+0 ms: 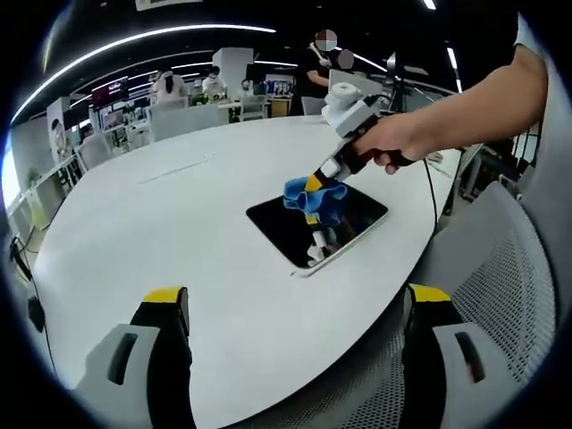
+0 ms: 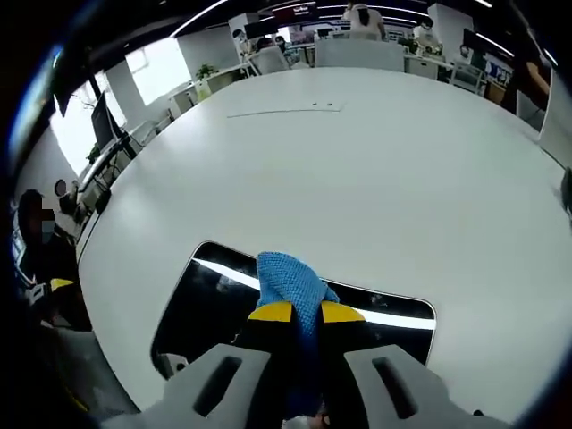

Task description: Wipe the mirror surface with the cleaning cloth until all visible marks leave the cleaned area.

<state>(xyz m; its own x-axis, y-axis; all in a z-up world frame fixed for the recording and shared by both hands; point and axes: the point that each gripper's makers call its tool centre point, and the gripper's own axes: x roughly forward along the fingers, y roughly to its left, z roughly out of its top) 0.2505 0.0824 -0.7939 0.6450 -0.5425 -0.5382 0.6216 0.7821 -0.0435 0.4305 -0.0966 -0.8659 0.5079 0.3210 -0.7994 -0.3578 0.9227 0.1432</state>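
A dark rectangular mirror (image 1: pixel 295 230) (image 2: pixel 201 299) lies flat on the white table (image 1: pixel 179 223) (image 2: pixel 357 161). My right gripper (image 1: pixel 313 183) (image 2: pixel 306 313) is shut on a blue cleaning cloth (image 1: pixel 315 197) (image 2: pixel 290 281) and holds it down on the mirror's glass, with a person's hand (image 1: pixel 393 143) on its handle. My left gripper (image 1: pixel 295 299) hangs open over the table's near edge, well short of the mirror, with nothing between its yellow-tipped fingers (image 1: pixel 165 299). The cloth hides the part of the mirror under it.
A grey mesh chair (image 1: pixel 500 295) stands right of the table. A seated person (image 2: pixel 40 259) is at the table's left edge in the right gripper view. Desks, chairs and people (image 1: pixel 170 85) fill the far room. A cable (image 1: pixel 429 192) drapes off the table.
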